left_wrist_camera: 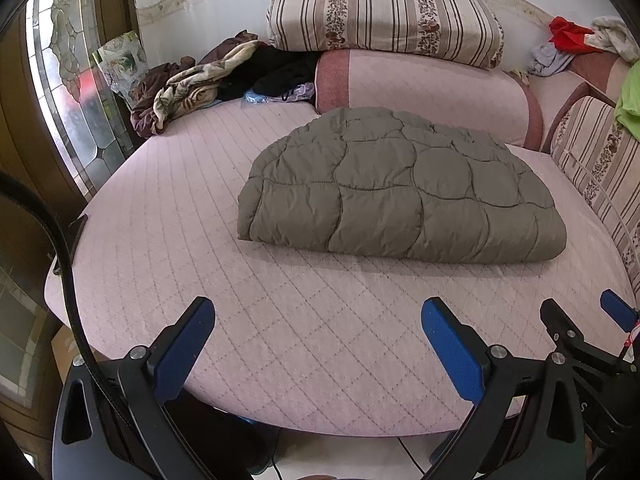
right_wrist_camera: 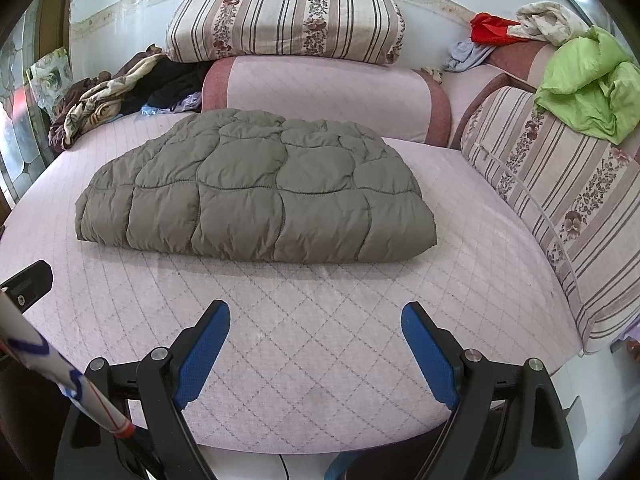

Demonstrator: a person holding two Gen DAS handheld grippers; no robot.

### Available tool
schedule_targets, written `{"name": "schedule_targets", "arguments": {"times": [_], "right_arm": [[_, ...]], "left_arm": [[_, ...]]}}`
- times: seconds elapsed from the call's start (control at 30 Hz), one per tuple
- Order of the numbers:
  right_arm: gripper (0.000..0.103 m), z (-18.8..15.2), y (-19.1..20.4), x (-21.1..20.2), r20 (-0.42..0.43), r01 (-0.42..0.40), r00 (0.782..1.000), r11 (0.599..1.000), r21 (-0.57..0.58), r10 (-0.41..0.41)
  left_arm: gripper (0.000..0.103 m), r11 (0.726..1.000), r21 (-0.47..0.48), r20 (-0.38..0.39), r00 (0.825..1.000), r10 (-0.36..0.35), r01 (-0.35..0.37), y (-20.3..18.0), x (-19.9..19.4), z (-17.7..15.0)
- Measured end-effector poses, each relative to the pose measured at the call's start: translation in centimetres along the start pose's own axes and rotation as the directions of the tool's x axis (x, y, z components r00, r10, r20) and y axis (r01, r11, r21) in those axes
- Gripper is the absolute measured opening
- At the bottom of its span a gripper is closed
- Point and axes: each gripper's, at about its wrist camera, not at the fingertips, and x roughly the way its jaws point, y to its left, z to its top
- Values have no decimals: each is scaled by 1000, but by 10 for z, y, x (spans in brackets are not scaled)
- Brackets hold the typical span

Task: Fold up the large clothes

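folded quilted jacket [right_wrist_camera: 256, 192] on bed [right_wrist_camera: 320, 340], sleeves hidden, both tools apart

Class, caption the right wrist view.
Open right tool hovers before a folded olive quilted jacket on the pink bed.

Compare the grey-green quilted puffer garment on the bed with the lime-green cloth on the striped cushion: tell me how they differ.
The grey-green quilted puffer garment is folded into a flat, neat bundle; the lime-green cloth is crumpled in a loose heap. The puffer lies mid-bed on the pink quilted cover; the lime cloth sits on top of the striped floral cushion at the right. The puffer is stitched into padded panels and dull in colour; the lime cloth is smooth, thin and bright. Both are soft fabric, and neither gripper touches them.
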Motion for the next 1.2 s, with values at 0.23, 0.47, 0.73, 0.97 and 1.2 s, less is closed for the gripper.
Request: {"name": "schedule_targets", "arguments": {"times": [0.23,0.47,0.73,0.97,1.2], "right_arm": [[91,-1,2,4,-7,0,1000,1000,-4,0],[91,-2,6,9,-16,-9,1000,1000,-15,8],[91,-3,8,13,-20,-10,1000,1000,-22,10],[91,-4,10,17,-27,-15,1000,1000,-24,14],[91,-4,13,21,-39,-21,999,999,-25,20]], "left_arm": [[103,1000,-4,-27,1000,-6,6,0,8,-2],[103,1000,-2,-45,999,-12,12,-2,14,-4],[103,1000,0,-63,998,-10,10,-3,21,-4],[103,1000,-4,-77,997,-10,10,-3,27,-4],[103,1000,-7,-89,996,-12,12,-2,32,-4]]}}
